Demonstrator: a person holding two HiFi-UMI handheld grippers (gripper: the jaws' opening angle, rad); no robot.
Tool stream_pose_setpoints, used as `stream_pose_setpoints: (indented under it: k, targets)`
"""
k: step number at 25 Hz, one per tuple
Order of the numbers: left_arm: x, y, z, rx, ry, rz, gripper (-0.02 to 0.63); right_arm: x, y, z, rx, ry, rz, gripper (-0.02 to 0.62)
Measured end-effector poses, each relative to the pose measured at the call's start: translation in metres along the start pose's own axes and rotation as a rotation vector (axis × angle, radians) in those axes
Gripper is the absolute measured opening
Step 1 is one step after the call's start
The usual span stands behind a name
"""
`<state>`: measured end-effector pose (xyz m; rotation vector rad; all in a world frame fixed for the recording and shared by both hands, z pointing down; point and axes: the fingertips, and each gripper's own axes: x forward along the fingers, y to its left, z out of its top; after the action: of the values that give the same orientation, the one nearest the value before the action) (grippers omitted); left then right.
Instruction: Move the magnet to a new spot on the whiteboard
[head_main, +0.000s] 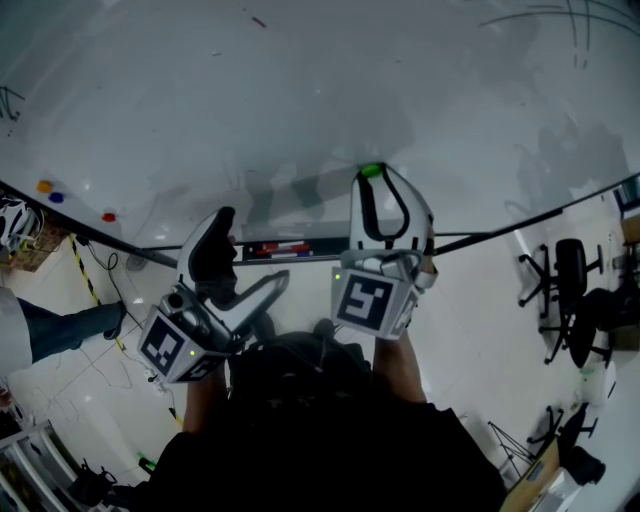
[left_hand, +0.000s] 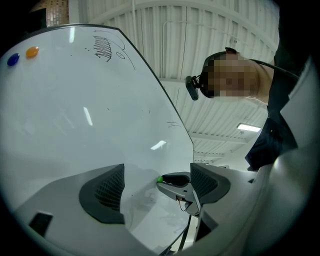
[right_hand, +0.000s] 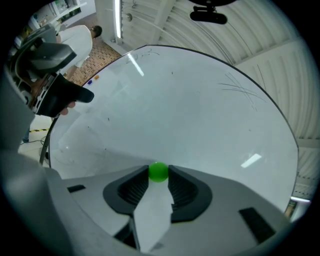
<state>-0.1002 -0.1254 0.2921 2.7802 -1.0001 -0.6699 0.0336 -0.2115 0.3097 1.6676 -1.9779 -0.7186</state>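
Two grippers face one whiteboard (head_main: 300, 90). I count four magnets: one green magnet (right_hand: 159, 171), and an orange magnet (head_main: 44, 186), a blue magnet (head_main: 56, 197) and a red magnet (head_main: 109, 216) well off beyond the left gripper (left_hand: 157, 172). The green magnet is small, round, bright and plain. It sits at the very tips of the right gripper (right_hand: 158, 179), pinched between both pads, close to the board. The left gripper, just beside, has its jaws apart with nothing between them.
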Motion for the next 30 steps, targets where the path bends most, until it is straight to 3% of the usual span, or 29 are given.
stream_pose_setpoints:
  k: [8,20,22,26,30]
  targets:
    - [-0.002,0.0,0.0,0.002,-0.002,0.0,0.408,0.0,0.002,0.0,-0.02,-0.01,-0.019,0.155]
    - [-0.008,-0.001,0.001,-0.005,-0.002,-0.004,0.408,-0.01,-0.003,0.003,0.04,-0.034,-0.021,0.172]
    - [-0.008,-0.001,0.001,-0.008,-0.002,-0.009,0.408,-0.014,-0.004,0.004,0.123,-0.048,0.004,0.172]
    - [-0.01,-0.001,0.0,-0.024,0.004,-0.027,0.408,-0.028,-0.004,0.001,0.4,-0.059,0.139,0.17]
    - [-0.013,0.001,-0.005,-0.048,0.015,-0.048,0.408,-0.044,-0.006,0.004,0.673,-0.172,0.3,0.169]
